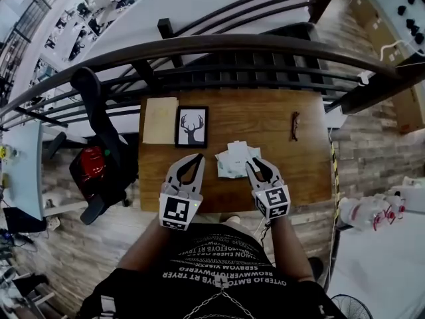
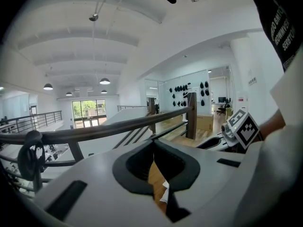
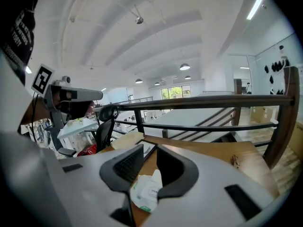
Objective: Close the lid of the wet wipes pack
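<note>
The wet wipes pack [image 1: 232, 161] is white with green trim and lies near the front middle of the wooden table [image 1: 265, 121]. Its white lid flap [image 1: 238, 148] stands raised. In the right gripper view the pack [image 3: 143, 192] shows through the jaws, a little beyond them. My right gripper [image 1: 257, 166] [image 3: 149, 149] hovers at the pack's right edge with its jaws apart and nothing between them. My left gripper [image 1: 198, 158] [image 2: 153, 143] hangs left of the pack, apart from it, with its tips together and nothing held.
A framed deer picture [image 1: 191, 126] and a tan sheet [image 1: 160, 119] lie at the table's back left. Eyeglasses [image 1: 295, 125] lie at the back right. A dark railing [image 1: 219, 45] runs behind the table. An office chair [image 1: 99, 158] stands to the left.
</note>
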A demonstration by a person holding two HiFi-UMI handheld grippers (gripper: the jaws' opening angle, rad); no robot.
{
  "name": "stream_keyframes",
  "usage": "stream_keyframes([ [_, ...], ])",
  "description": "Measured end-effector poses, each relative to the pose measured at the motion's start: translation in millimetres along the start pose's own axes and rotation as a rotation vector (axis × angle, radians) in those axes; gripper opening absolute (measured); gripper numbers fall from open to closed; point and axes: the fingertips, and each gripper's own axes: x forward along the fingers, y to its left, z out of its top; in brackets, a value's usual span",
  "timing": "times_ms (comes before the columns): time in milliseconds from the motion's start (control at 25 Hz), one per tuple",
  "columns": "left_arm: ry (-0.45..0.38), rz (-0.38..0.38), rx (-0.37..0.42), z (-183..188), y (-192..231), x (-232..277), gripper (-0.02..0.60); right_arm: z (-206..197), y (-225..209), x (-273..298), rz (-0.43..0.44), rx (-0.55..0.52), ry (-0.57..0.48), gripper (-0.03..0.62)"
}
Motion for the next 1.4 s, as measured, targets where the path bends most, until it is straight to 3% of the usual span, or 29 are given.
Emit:
stream_keyframes([
  [440, 0.043, -0.020, -0.020, -14.9, 11.5, 24.7, 0.028, -46.0, -29.7, 51.1, 0.007, 0.013, 0.101, 0.103],
  [680, 0.062, -0.027, -0.030, -27.0, 20.5, 30.8, 0.028, -71.0, -37.4, 80.0, 0.044, 0.029, 0.178, 0.143],
  [1160, 0.097, -0.045, -0.030, -49.2, 35.7, 35.6, 0.028, -126.9, -66.6, 124.0, 0.032, 0.057, 0.326, 0.187],
  [1400, 0.110, -0.042, -0.025, -54.9, 46.5, 33.2, 0.028, -144.1, -71.8, 138.5, 0.068, 0.119, 0.390, 0.219],
])
